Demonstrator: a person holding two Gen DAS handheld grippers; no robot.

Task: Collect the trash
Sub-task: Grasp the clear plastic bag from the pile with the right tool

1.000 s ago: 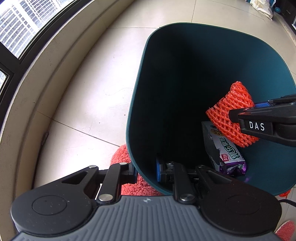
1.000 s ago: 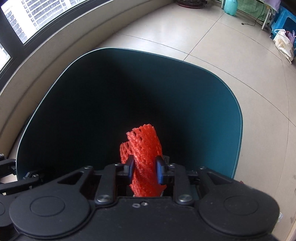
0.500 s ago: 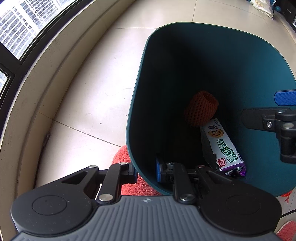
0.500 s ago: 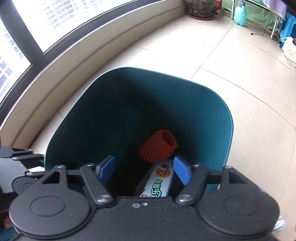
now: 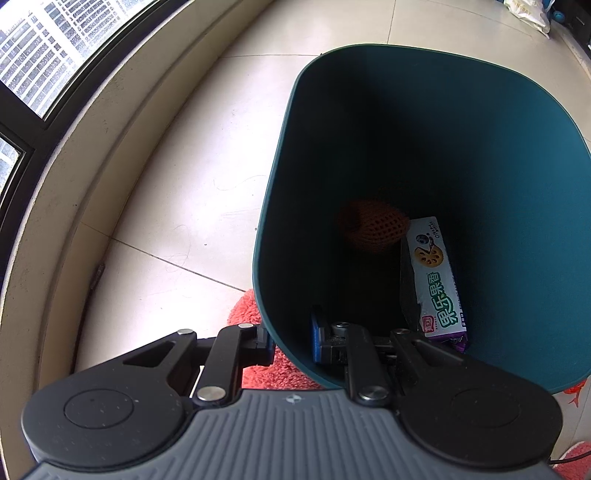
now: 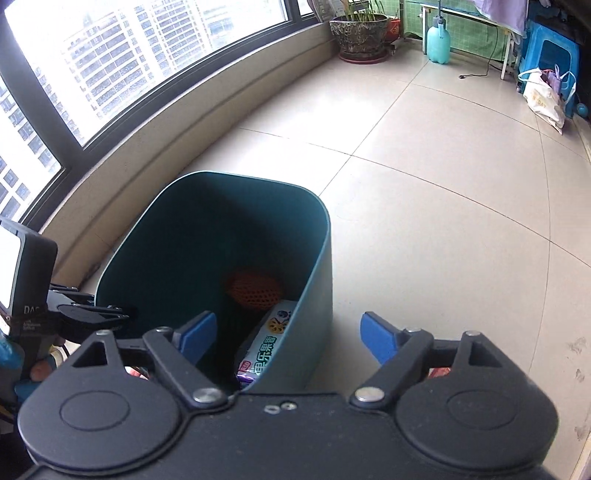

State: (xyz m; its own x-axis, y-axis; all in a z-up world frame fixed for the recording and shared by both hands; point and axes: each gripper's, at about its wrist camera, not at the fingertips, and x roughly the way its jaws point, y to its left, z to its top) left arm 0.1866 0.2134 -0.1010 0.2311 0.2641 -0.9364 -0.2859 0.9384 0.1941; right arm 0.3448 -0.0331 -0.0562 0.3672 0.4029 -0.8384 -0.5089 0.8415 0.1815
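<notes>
A dark teal bin [image 5: 480, 184] stands on the tiled floor. My left gripper [image 5: 291, 343] is shut on its near rim, one finger outside the wall and the blue pad inside. At the bottom lie an orange foam net [image 5: 373, 229] and a white and purple snack wrapper [image 5: 436, 280]. In the right wrist view the bin [image 6: 321, 258] sits lower and smaller, with the net [image 6: 255, 290] and the wrapper [image 6: 266, 343] inside it. My right gripper [image 6: 288, 338] hangs above the bin's near right corner. Its jaws are opening, with nothing held between the blue pads.
A pink fluffy rug [image 5: 255, 314] lies under the bin's near side. A raised curb [image 5: 74, 184] runs below the curved window. At the far end stand a potted plant [image 6: 360, 33], a teal spray bottle [image 6: 437, 40], a blue stool [image 6: 550, 55] and bags [image 6: 543, 96].
My right gripper opened and let go of the orange net, which dropped to the bin's bottom. It then pulled back and up, out of the left wrist view. The left gripper kept still.
</notes>
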